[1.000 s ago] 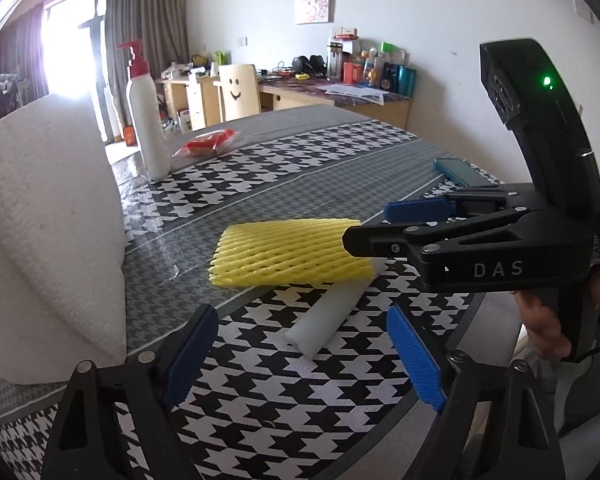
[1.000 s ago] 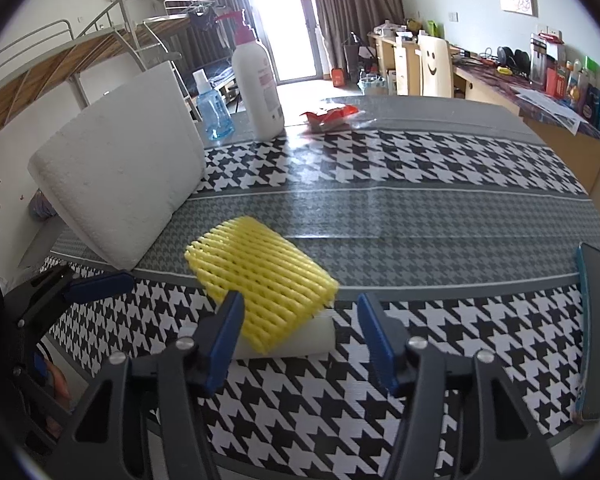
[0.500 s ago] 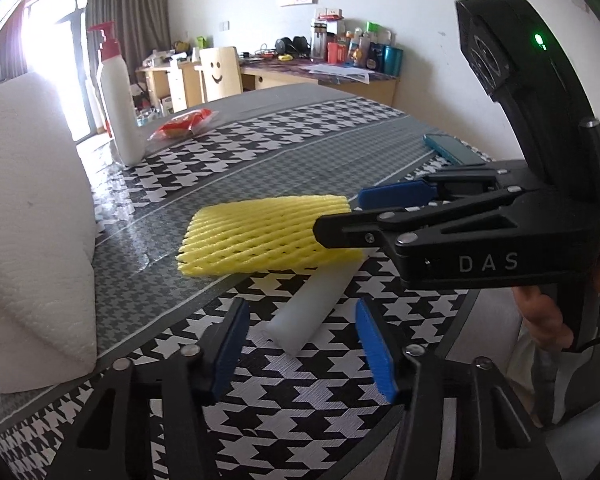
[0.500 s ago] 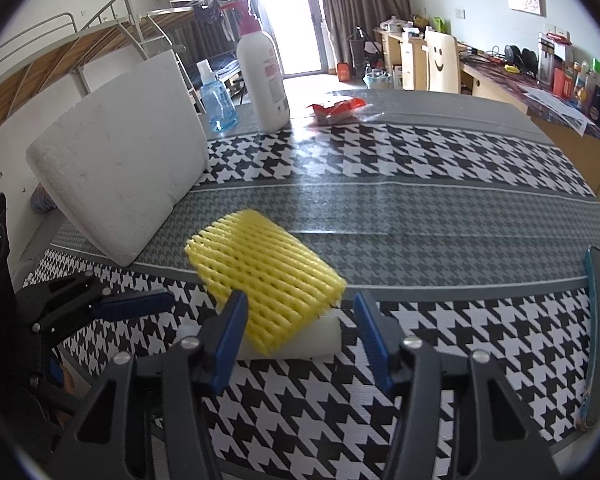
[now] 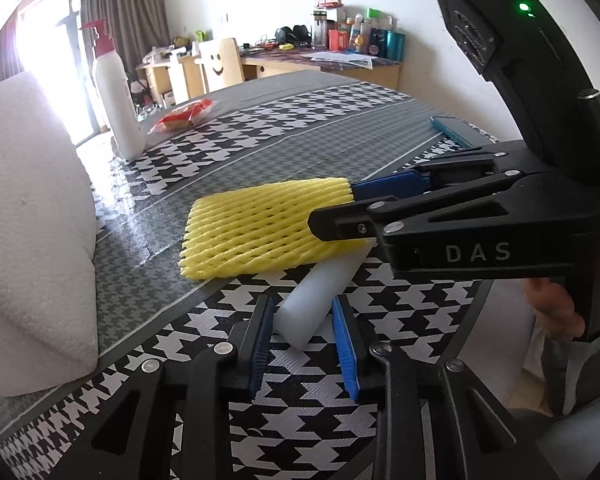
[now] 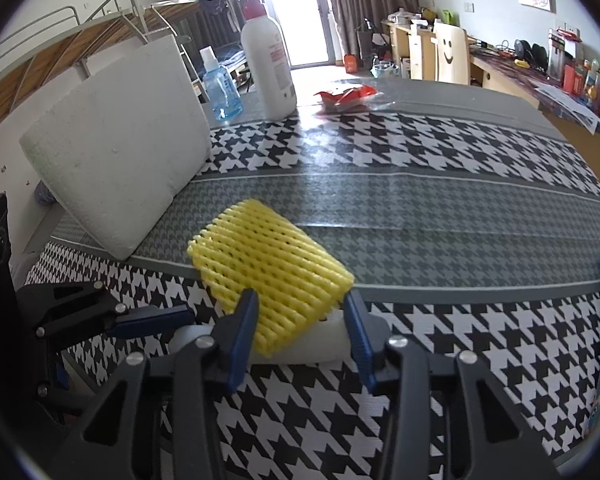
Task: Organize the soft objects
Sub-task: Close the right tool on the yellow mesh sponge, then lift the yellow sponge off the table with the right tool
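Here my left gripper (image 5: 302, 334) sits low over the table (image 5: 300, 412), its blue pads either side of the near end of the white bar (image 5: 320, 294), narrowed but with gaps showing, not yet pinching. My right gripper (image 6: 300, 334) comes in level from the side, pads spread around the yellow net (image 6: 272, 276), not gripping. The net lies across the bar. Further left leans a white foam block (image 6: 116, 152); beyond stands a bottle (image 6: 270, 68).
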A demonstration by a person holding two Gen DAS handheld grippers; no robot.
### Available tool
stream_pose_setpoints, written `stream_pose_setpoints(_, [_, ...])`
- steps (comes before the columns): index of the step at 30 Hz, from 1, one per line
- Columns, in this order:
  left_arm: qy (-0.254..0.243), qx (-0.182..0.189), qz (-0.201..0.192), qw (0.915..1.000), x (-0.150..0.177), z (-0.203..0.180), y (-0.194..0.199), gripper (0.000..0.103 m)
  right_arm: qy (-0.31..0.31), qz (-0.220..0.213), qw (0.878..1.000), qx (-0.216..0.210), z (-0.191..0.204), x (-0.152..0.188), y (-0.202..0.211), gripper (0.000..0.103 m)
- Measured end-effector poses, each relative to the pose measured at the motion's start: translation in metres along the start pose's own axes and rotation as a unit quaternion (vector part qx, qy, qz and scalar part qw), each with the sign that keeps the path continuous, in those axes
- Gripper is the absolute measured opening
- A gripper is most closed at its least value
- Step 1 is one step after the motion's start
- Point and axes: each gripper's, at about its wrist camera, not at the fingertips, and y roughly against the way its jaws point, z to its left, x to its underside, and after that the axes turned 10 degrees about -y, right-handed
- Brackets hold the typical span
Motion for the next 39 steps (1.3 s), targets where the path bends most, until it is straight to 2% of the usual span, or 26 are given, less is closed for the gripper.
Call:
stream_pose_setpoints(4, [-0.006, -0.004, 0.001, 1.0000, 0.001, -0.001, 0.002, 0.027, 0.000, 0.011, 1.000, 0.015, 0.000, 0.000, -0.004, 0.046])
stream_pose_setpoints(7, [-0.006, -0.003, -0.001, 1.0000, 0.002, -0.001, 0.004, 0.024, -0.014, 0.023, 1.000, 0.003, -0.004, -0.003, -0.005, 0.047])
stream_pose_setpoints(11, [-0.005, -0.004, -0.007, 1.0000, 0.005, -0.003, 0.008, 0.018, -0.011, 0.021, 1.000, 0.007, -0.001, -0.002, -0.006, 0.045])
stream_pose_setpoints(14, [-0.001, -0.003, -0.010, 0.9999, 0.007, -0.002, 0.011, 0.013, -0.017, 0.019, 1.000, -0.011, 0.001, -0.003, -0.005, 0.023])
stream_pose_setpoints(15, [-0.001, -0.001, -0.012, 0.9999, 0.007, -0.002, 0.013, 0.011, -0.014, 0.013, 1.000, -0.011, 0.002, -0.003, -0.002, 0.020])
stream_pose_setpoints(21, [-0.004, 0.004, -0.034, 0.9994, 0.007, -0.007, 0.028, 0.011, -0.032, -0.023, 0.999, -0.024, -0.002, -0.005, 0.023, 0.019])
stream_pose_setpoints(25, [-0.004, 0.005, -0.050, 0.9988, 0.008, -0.011, 0.041, 0.011, -0.026, -0.039, 0.999, -0.015, 0.003, -0.004, 0.035, 0.019])
stream_pose_setpoints(32, [0.009, -0.014, -0.059, 0.9981, 0.011, -0.007, 0.057, 0.011, -0.031, -0.076, 0.997, -0.006, 0.005, -0.003, 0.061, 0.019])
stream_pose_setpoints(39, [0.021, -0.027, -0.072, 0.9968, 0.013, 0.001, 0.070, 0.011, -0.030, -0.093, 0.995, 0.004, 0.009, -0.001, 0.073, 0.017])
